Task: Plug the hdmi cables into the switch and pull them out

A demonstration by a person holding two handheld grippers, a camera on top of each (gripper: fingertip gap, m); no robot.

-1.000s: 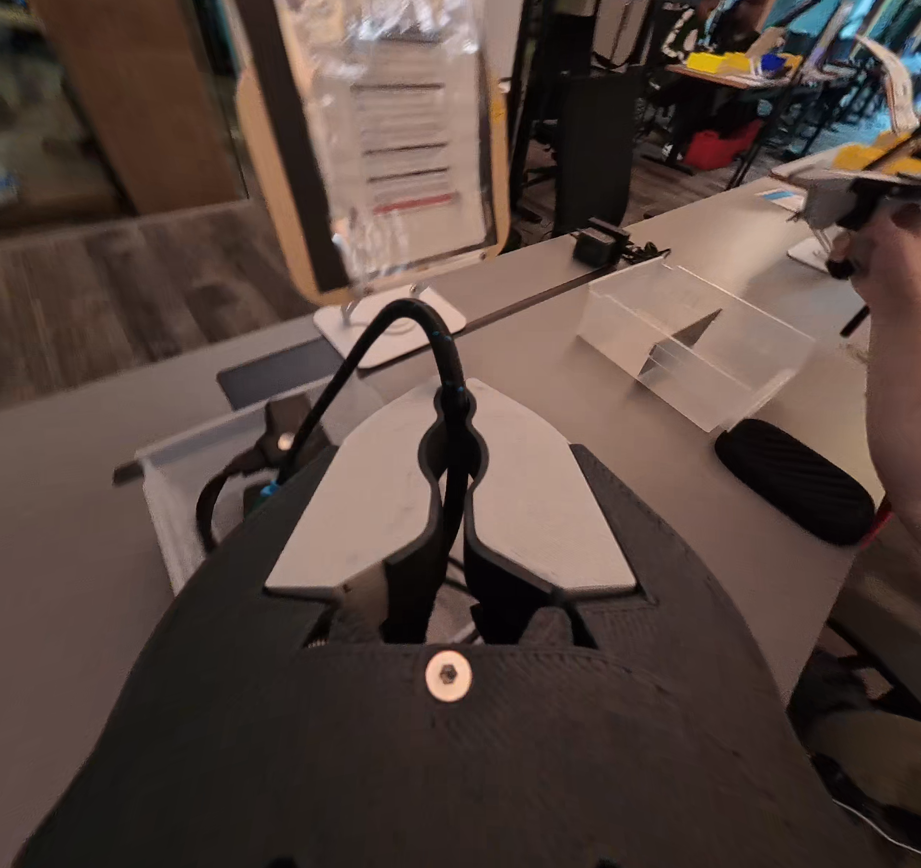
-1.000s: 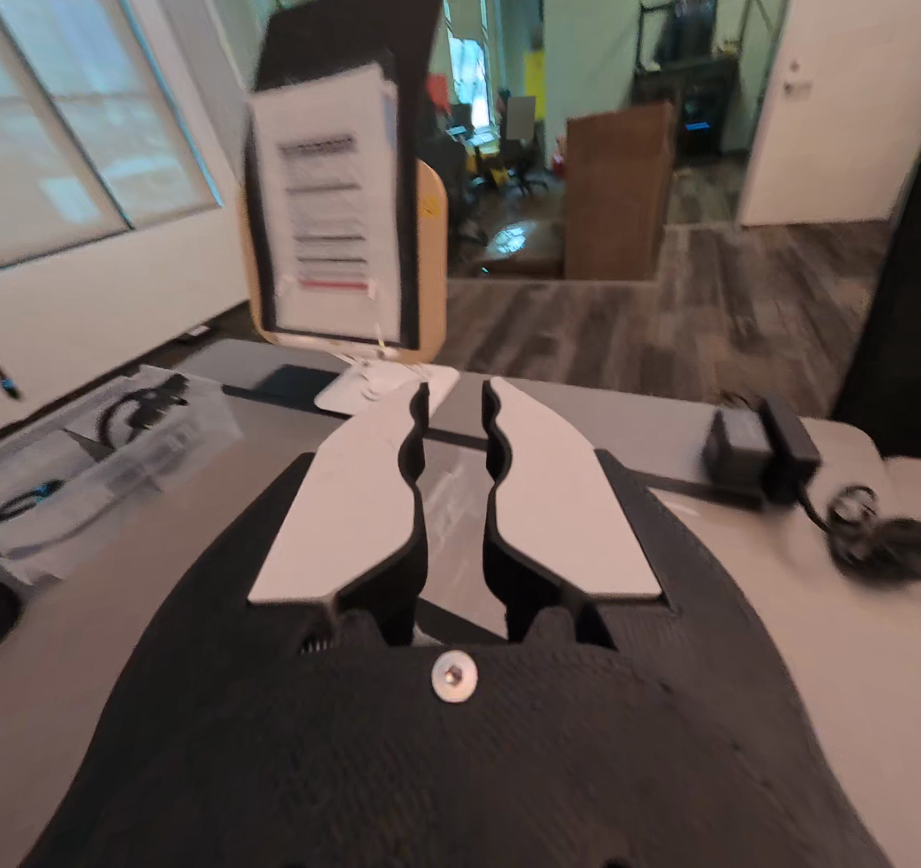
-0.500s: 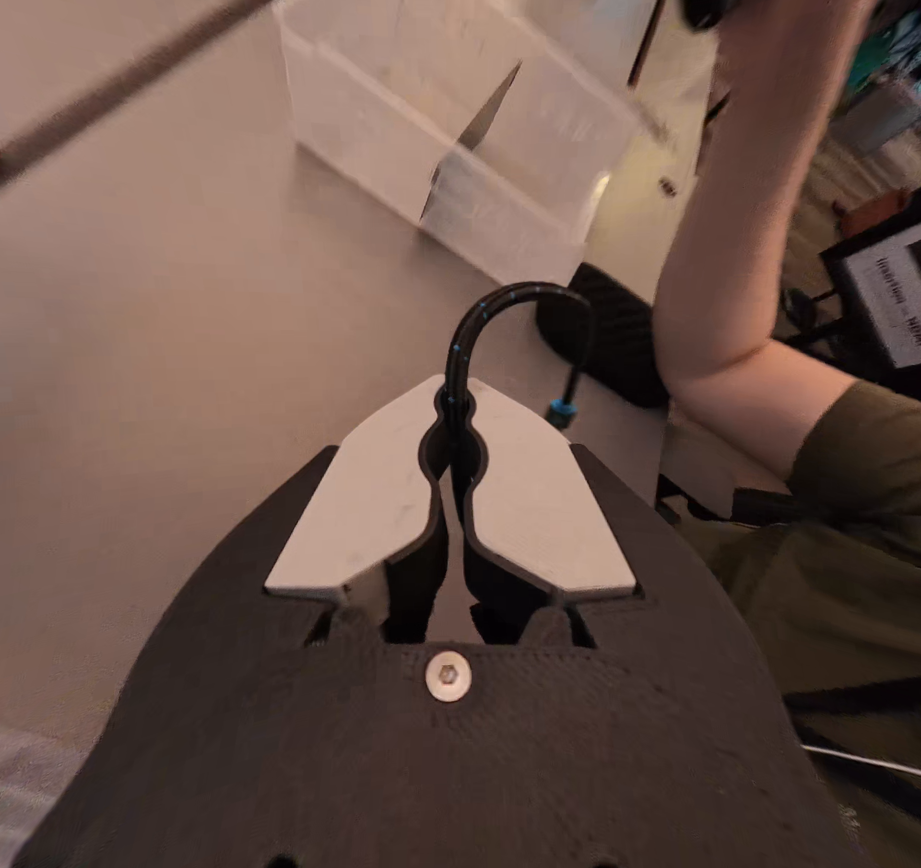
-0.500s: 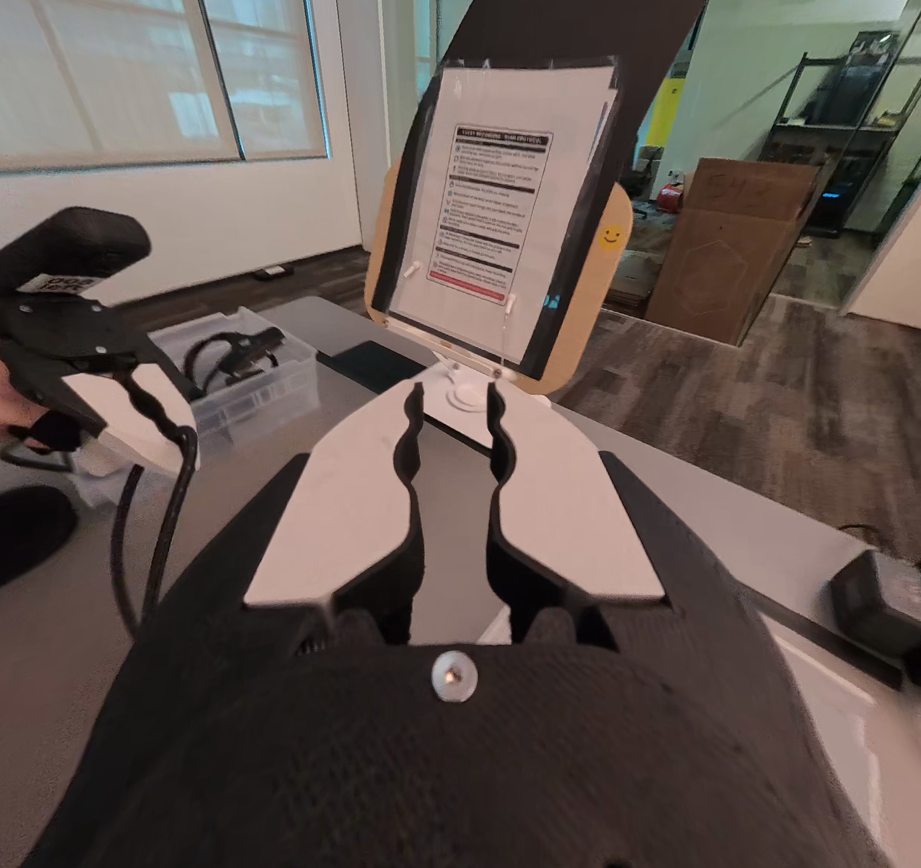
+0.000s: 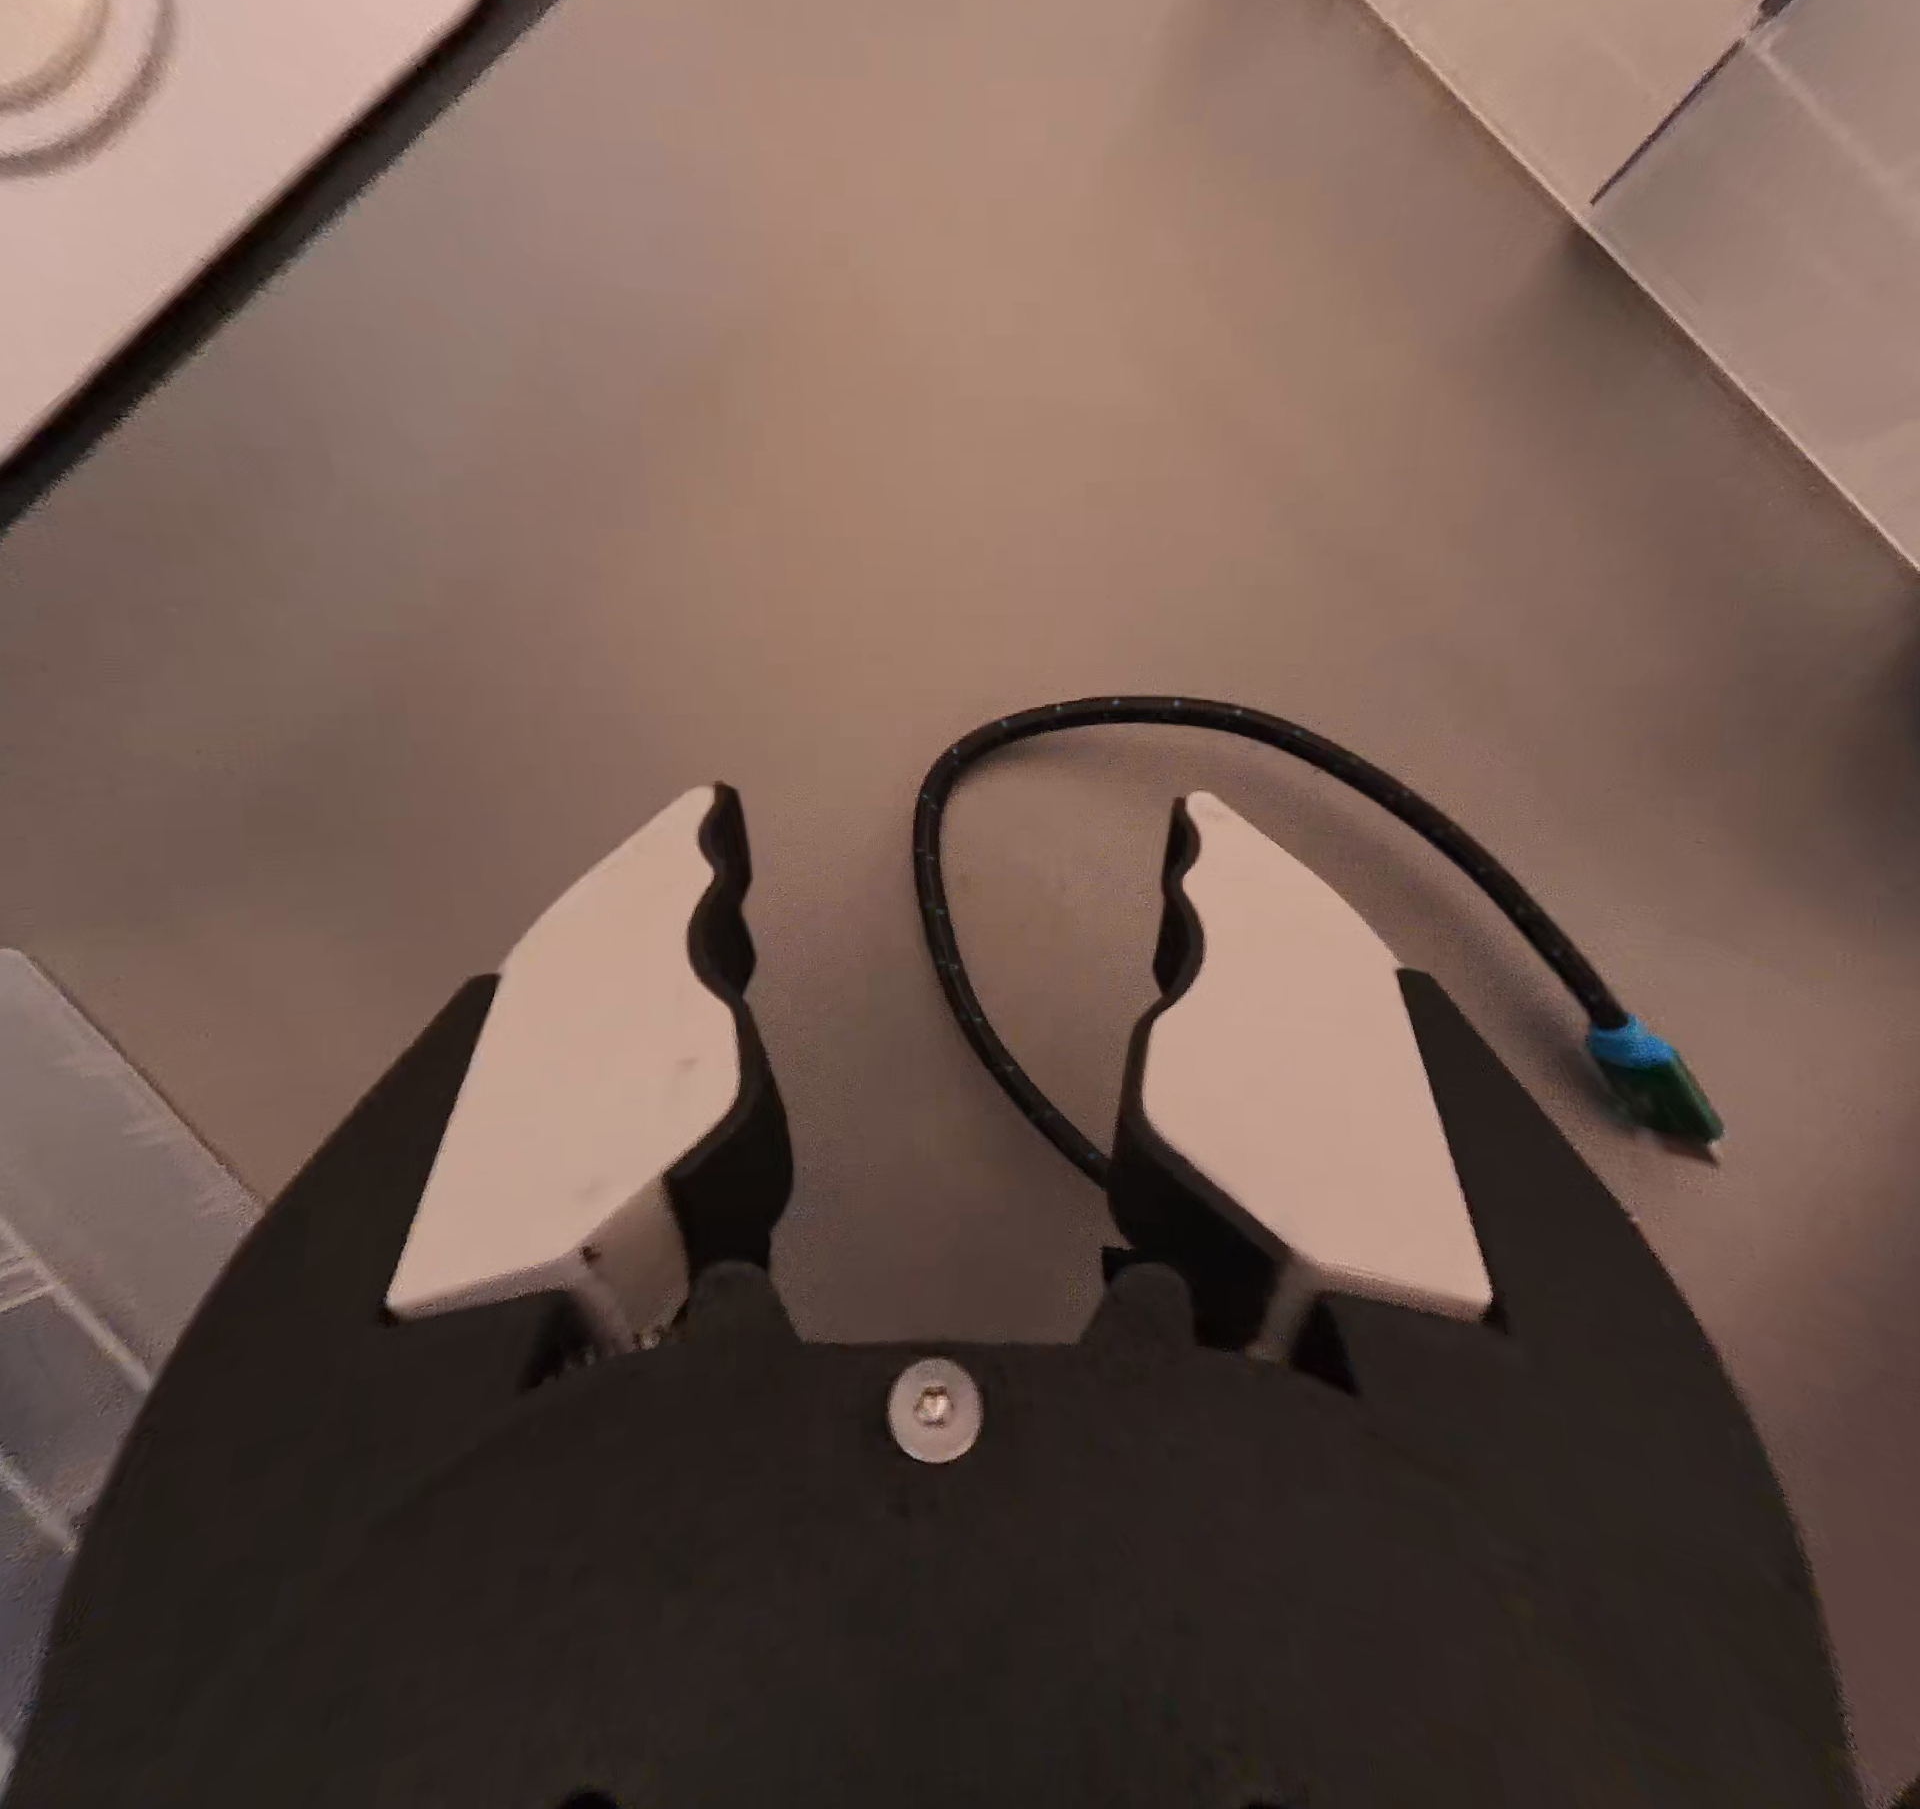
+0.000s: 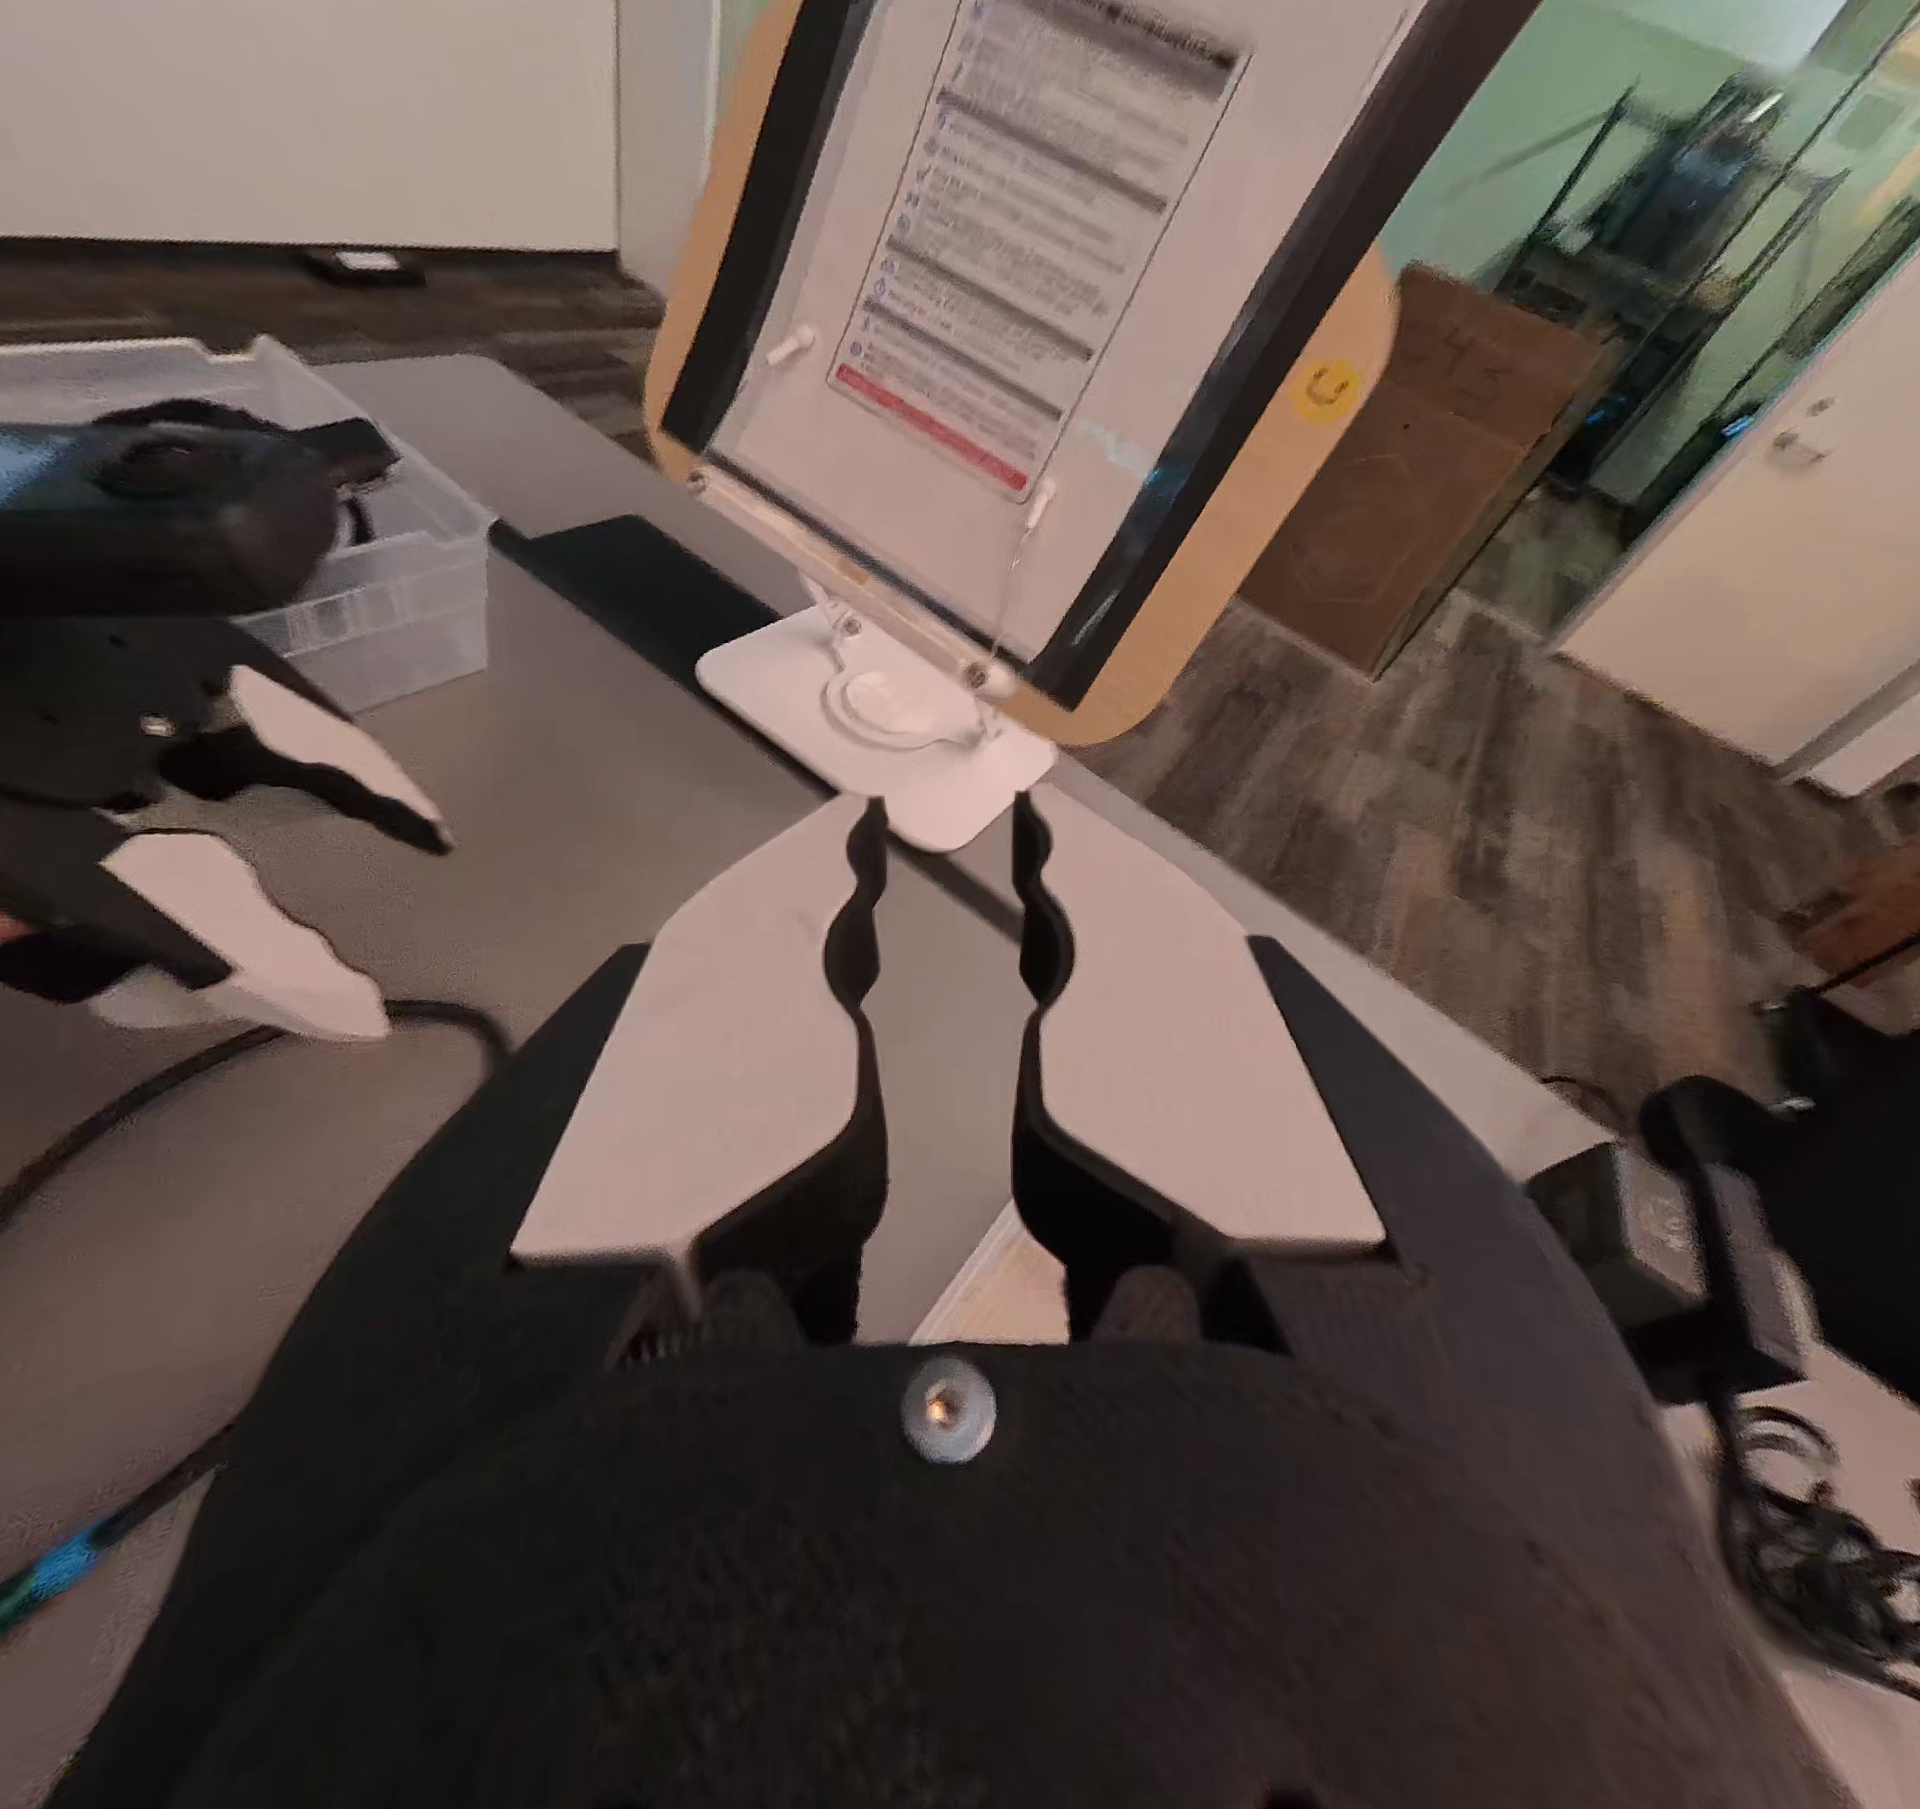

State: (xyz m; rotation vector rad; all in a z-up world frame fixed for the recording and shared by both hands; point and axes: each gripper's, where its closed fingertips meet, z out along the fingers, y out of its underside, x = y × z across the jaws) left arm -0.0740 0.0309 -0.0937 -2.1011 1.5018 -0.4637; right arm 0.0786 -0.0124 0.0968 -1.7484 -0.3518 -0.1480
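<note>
The grey table (image 5: 935, 409) bears a clear box (image 5: 1766, 201) at its far right. The left gripper (image 5: 951, 803) gapes wide, empty. The right gripper (image 6: 945, 814) stands partly open, empty. The cable (image 5: 1299, 741) lies looped on the table, passing under the left gripper's right finger, its blue plug (image 5: 1652, 1084) just beside it.

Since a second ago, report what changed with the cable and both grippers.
The left gripper carried the black braided cable with the blue-collared plug from the clear bin, lowered it and opened, so it now lies loose on the grey table. The right gripper stayed open and empty.
</note>
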